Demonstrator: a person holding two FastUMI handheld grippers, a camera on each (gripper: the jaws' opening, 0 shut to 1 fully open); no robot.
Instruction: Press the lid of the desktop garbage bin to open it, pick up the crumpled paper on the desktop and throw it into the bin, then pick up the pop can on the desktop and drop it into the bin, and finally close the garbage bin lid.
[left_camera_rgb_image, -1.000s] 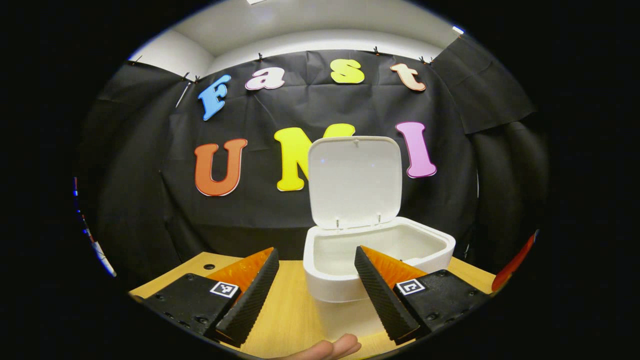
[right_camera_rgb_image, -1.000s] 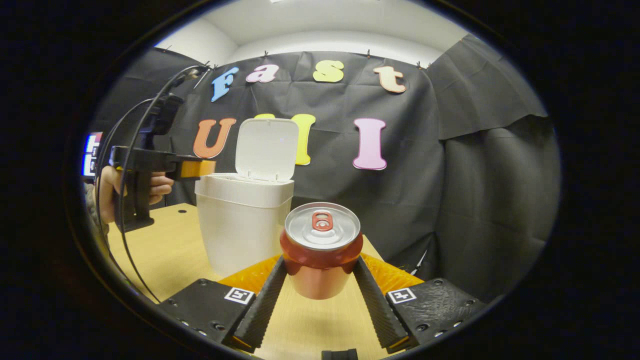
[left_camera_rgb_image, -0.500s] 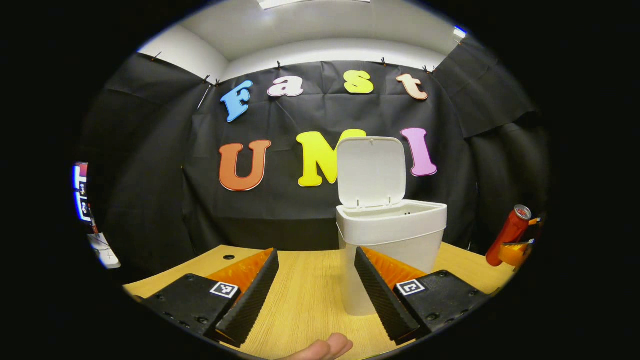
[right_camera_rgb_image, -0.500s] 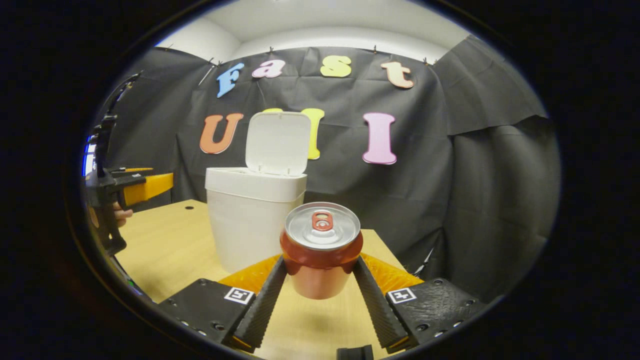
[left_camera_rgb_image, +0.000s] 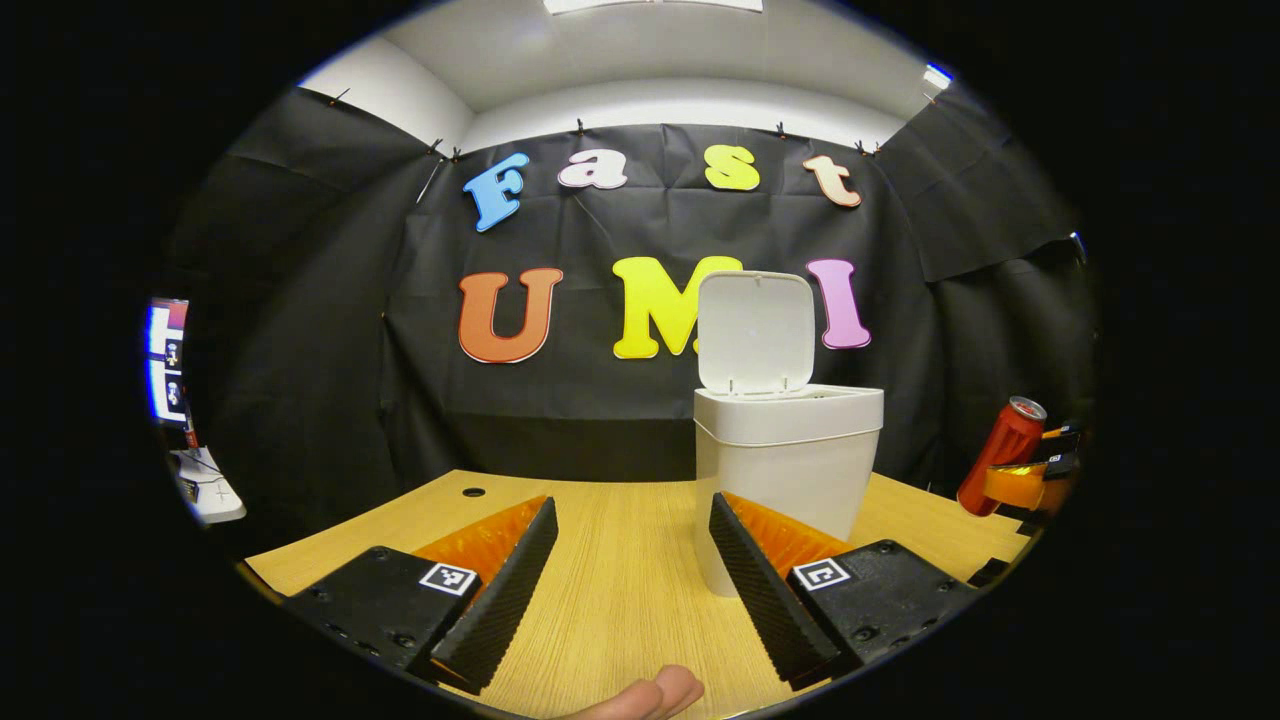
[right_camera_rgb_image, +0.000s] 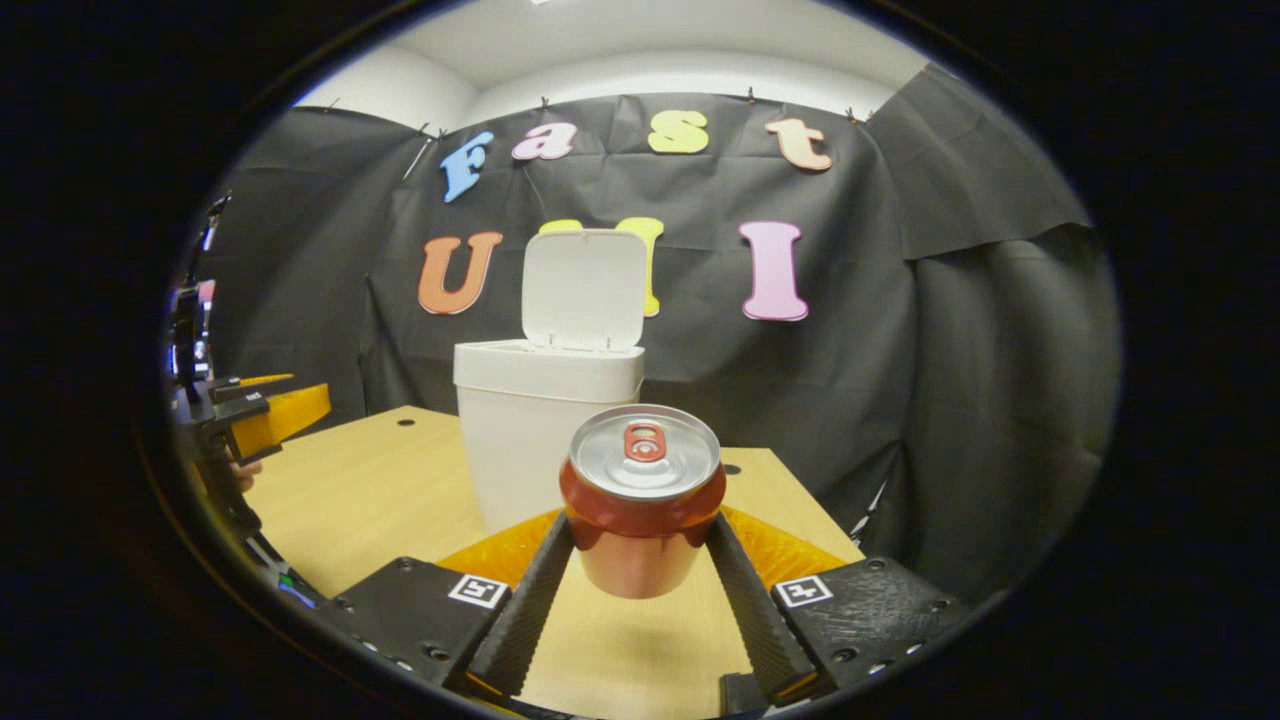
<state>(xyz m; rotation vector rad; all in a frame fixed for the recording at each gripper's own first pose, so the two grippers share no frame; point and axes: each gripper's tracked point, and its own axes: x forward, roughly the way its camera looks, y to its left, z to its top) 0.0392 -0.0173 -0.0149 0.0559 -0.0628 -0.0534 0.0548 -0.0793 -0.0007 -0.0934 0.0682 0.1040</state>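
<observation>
A white desktop bin (left_camera_rgb_image: 785, 470) stands on the wooden table with its lid (left_camera_rgb_image: 756, 330) swung upright. My left gripper (left_camera_rgb_image: 630, 585) is open with nothing between its fingers, low over the table in front and left of the bin. In the right gripper view my right gripper (right_camera_rgb_image: 640, 590) is shut on a red pop can (right_camera_rgb_image: 640, 500), held upright above the table, with the bin (right_camera_rgb_image: 545, 430) and its raised lid (right_camera_rgb_image: 585, 290) behind and left. The can (left_camera_rgb_image: 1000, 455) and right gripper also show at the far right of the left gripper view. The left gripper (right_camera_rgb_image: 255, 415) appears at the left edge of the right gripper view.
The wooden table (left_camera_rgb_image: 620, 560) has small round holes near its back edge (left_camera_rgb_image: 473, 492). A screen (left_camera_rgb_image: 165, 360) glows at the far left. A fingertip (left_camera_rgb_image: 650, 695) of the person's hand shows at the bottom of the left gripper view.
My left gripper has pulled back and down from above the bin, which now looks smaller and farther. The right gripper has carried the can a little, shifting the bin towards the view's centre.
</observation>
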